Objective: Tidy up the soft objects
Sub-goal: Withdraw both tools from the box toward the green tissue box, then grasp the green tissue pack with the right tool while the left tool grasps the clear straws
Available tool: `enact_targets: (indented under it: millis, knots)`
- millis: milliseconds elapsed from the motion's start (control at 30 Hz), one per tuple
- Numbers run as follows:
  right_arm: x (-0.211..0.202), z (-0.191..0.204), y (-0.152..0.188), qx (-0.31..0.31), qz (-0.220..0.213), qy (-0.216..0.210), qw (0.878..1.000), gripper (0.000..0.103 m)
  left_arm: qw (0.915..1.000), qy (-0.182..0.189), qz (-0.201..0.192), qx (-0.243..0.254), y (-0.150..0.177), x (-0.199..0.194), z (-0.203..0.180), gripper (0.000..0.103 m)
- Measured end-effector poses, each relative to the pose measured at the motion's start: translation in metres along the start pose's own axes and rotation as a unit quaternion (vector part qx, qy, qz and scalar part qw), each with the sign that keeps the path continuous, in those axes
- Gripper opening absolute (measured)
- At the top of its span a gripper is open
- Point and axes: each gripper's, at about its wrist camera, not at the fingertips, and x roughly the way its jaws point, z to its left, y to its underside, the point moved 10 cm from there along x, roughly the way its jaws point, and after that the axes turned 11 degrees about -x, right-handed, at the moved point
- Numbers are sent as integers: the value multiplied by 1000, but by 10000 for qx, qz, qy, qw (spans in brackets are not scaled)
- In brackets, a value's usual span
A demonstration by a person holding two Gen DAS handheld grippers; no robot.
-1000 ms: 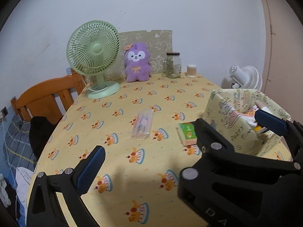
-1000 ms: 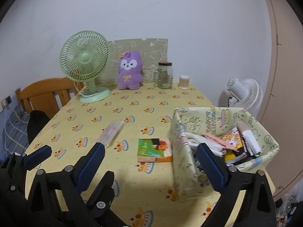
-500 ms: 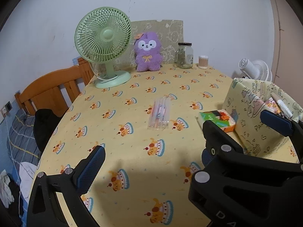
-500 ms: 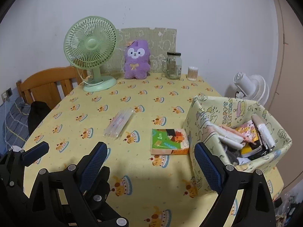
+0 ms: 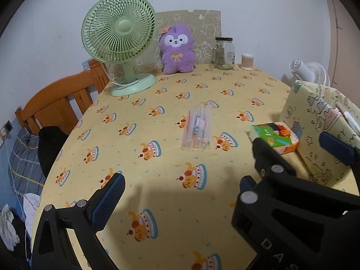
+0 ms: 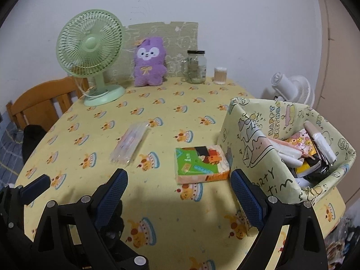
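Hovering over the cake-print tablecloth [image 6: 171, 117], I hold both tools wide apart and gripping nothing: my right gripper [image 6: 178, 196] sits just short of the tissue pack [image 6: 201, 165], which lies flat beside the paper-wrapped box [image 6: 254, 155] stuffed with packets, and my left gripper [image 5: 175, 200] hangs over bare cloth. A clear plastic sleeve [image 5: 198, 130] lies mid-table, well apart from the purple plush [image 6: 149, 61], which sits upright at the far edge between the green fan [image 6: 90, 51] and the glass jar [image 6: 196, 66].
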Motion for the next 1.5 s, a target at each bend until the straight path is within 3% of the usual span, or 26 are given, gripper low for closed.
enact_targets:
  millis: [100,233,633,867,1033,1367,1500]
  knots:
    - [4,1,-1,35,1,114,9999,95,10000,-60,52,-9,-1,7,5,103]
    - [16,6,7,290,258,-64,9992,93,9998,-165,106,62,0,14,10,103]
    - [45,1,9,544,541,312,9966,86,9982,-160,417,399,-5,42,6,103]
    - [59,-9,11,1064,884,280,9900,80,9961,69,491,735,-21,54,-8,103]
    - [68,-17,14,1323,1072,400,9846,80,9930,391,751,825,-21,69,-21,101]
    - [84,-18,17,1467,1289,367,9801,80,9917,250,777,990,-28,90,-25,95]
    - [94,-20,12,1398,1320,251,9810,79,9939,151,716,824,-34,97,-24,90]
